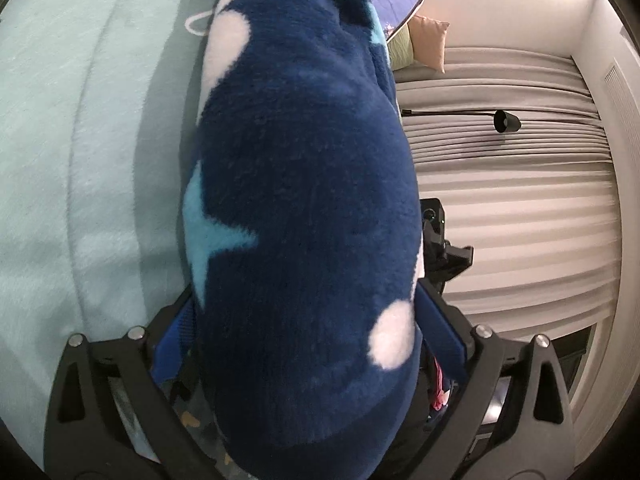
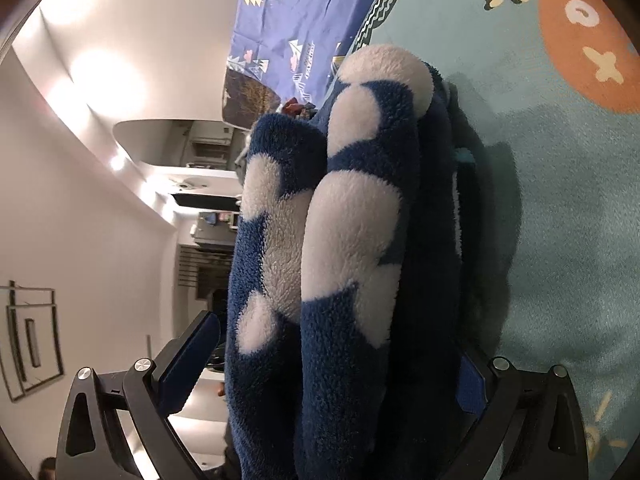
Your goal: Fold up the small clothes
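Observation:
A navy fleece garment with white dots and light blue stars (image 1: 304, 208) fills the middle of the left wrist view, bunched between the blue pads of my left gripper (image 1: 308, 344). In the right wrist view the same fleece (image 2: 344, 248) hangs in thick folds between the fingers of my right gripper (image 2: 332, 372), whose left finger (image 2: 188, 356) stands slightly off the fabric. The garment lies against a pale teal play mat (image 2: 568, 200). The fingertips of both grippers are hidden by fleece.
The teal mat (image 1: 60, 160) has cartoon prints, including an orange circle (image 2: 588, 48). A purple patterned sheet (image 2: 296, 12) lies beyond it. Pillows (image 1: 428, 40), grey curtains (image 1: 512, 200) and a black lamp (image 1: 506, 121) are to the side.

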`<action>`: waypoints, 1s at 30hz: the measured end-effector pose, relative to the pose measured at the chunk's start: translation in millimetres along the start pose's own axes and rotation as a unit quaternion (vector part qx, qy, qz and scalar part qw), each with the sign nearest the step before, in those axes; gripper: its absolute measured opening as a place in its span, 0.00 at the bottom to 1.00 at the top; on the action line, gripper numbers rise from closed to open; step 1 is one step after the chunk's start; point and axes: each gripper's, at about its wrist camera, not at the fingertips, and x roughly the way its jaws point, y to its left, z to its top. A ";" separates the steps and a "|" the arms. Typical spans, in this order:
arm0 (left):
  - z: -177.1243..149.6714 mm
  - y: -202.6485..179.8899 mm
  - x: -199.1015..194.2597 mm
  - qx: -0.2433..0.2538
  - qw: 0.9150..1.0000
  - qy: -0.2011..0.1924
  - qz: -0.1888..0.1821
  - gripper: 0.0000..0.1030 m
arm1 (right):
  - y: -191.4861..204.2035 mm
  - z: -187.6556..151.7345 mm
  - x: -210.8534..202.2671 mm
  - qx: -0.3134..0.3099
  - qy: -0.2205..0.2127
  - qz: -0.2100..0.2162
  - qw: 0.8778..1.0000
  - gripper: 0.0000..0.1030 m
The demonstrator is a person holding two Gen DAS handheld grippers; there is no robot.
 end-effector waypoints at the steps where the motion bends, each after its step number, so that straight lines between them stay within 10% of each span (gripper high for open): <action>1: 1.1 -2.6 2.3 0.001 1.000 -0.001 0.000 0.95 | 3.9 -1.8 3.9 -0.004 -0.002 -0.016 1.000 1.00; 10: 4.4 -65.2 17.2 0.109 0.990 -0.024 0.082 0.86 | 38.1 -13.7 14.3 -0.046 -0.014 -0.083 0.995 0.85; 17: 29.5 -131.3 13.1 0.157 0.985 -0.040 0.060 0.84 | 89.9 1.8 -20.2 -0.090 -0.058 -0.067 0.992 0.71; 30: 137.8 -207.7 84.6 0.185 0.978 -0.089 0.038 0.83 | 133.9 135.7 -103.0 -0.142 -0.070 -0.097 0.983 0.72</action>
